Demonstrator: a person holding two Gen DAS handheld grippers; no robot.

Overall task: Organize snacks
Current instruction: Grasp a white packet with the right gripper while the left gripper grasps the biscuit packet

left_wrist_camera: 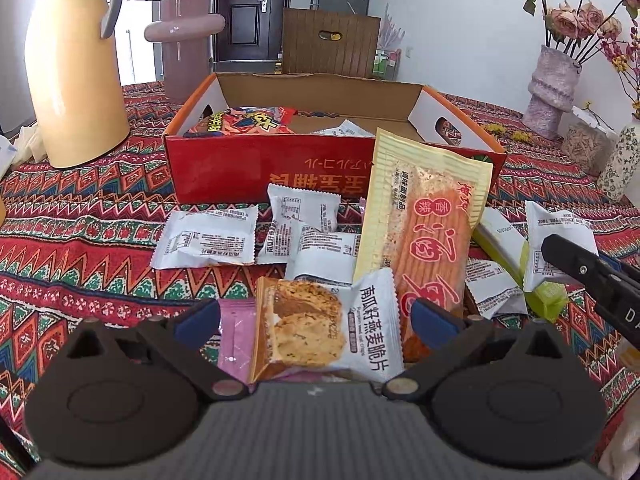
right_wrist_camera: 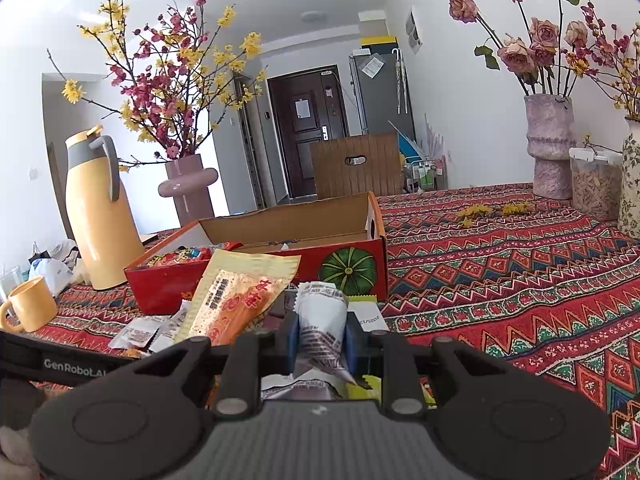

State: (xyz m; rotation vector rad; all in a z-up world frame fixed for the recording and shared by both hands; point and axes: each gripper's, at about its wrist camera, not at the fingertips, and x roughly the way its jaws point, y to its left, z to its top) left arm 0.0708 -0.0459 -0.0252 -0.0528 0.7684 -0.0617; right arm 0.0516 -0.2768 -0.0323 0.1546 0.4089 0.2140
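An open red cardboard box (left_wrist_camera: 248, 176) holding some snacks stands on the patterned tablecloth; it also shows in the right wrist view (right_wrist_camera: 360, 264). Several white snack packets (left_wrist_camera: 206, 236) lie in front of it, with a long yellow-and-orange spicy-stick pack (left_wrist_camera: 424, 232) leaning over them. My left gripper (left_wrist_camera: 316, 320) is open, its blue pads either side of an oat-crisp packet (left_wrist_camera: 320, 324) lying below it. My right gripper (right_wrist_camera: 322, 338) is shut on a white snack packet (right_wrist_camera: 322, 320), squeezed between the pads; it appears at the right of the left wrist view (left_wrist_camera: 576, 264).
A yellow thermos jug (left_wrist_camera: 76, 76) stands left of the box, with a yellow mug (right_wrist_camera: 32, 304) nearby. Pink vases with flowers (right_wrist_camera: 550, 144) and a clear jar (right_wrist_camera: 594, 184) stand at the far right. A pink sachet (left_wrist_camera: 236, 332) and green wrappers (left_wrist_camera: 548, 300) lie among the snacks.
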